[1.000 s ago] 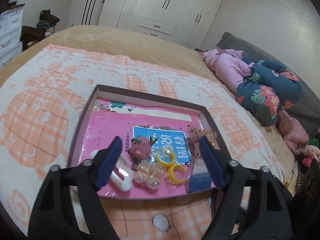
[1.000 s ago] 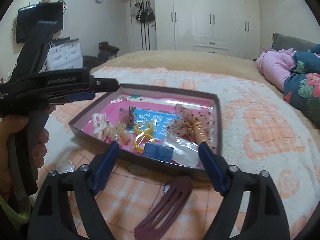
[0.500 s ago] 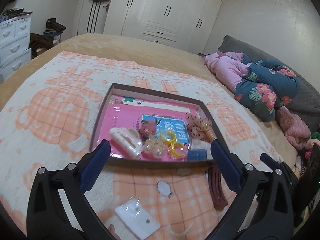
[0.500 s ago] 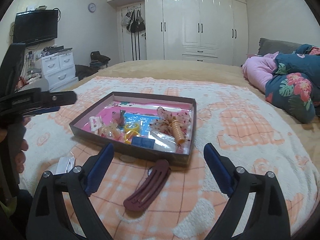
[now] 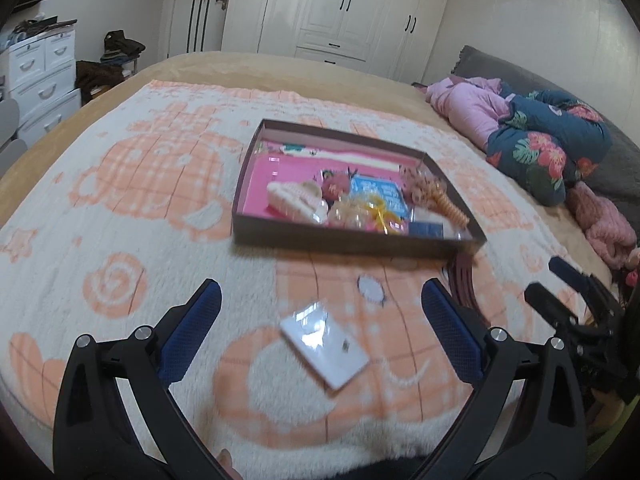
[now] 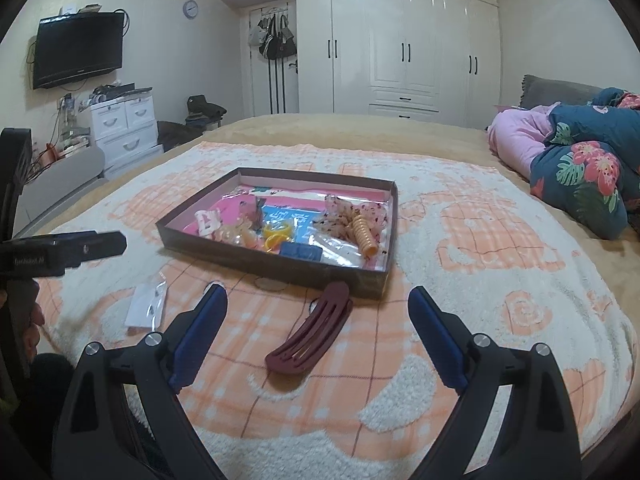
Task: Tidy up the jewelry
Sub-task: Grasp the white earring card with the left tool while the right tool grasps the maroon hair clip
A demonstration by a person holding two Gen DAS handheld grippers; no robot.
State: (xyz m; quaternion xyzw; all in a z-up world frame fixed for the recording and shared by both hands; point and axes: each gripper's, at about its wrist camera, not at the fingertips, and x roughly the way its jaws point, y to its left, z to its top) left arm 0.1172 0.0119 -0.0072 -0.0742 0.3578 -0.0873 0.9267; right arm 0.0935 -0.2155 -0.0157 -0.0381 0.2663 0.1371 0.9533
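bed [image 6: 360, 128]: tan cover, running back to the white wardrobe [image 6: 404, 44];
blanket [image 5: 132, 216]: white and orange plaid pattern, spread over the bed, carrying everything below;
bedding pile [image 6: 576, 168]: pink and dark floral bundles at the right edge of the bed;
box [image 5: 352, 240]: shallow, dark brown walls, pink lining, resting near the middle of the blanket;
box contents: cream claw clip [image 5: 296, 198] toward the left wall; red strawberry piece [image 5: 335, 186] behind it; clear beads and yellow rings [image 6: 276, 234] at the near wall; blue pad [image 6: 301, 251] beside them; speckled bow with orange spiral clip [image 6: 363, 234] toward the right wall;
left hand-held gripper [image 5: 320, 320]: blue pads wide apart, holding nothing, above the near edge of the blanket;
right hand-held gripper [image 6: 318, 324]: blue pads wide apart, holding nothing, near the front edge of the blanket;
maroon hair clip [image 6: 310, 334]: flat on the blanket, just outside the box's near right corner, its far end close to the wall; lies between the right pads in the right wrist view;
packet [image 5: 324, 344]: small clear bag with white card, on the blanket in front of the box, between the left pads in the left wrist view, apart from them
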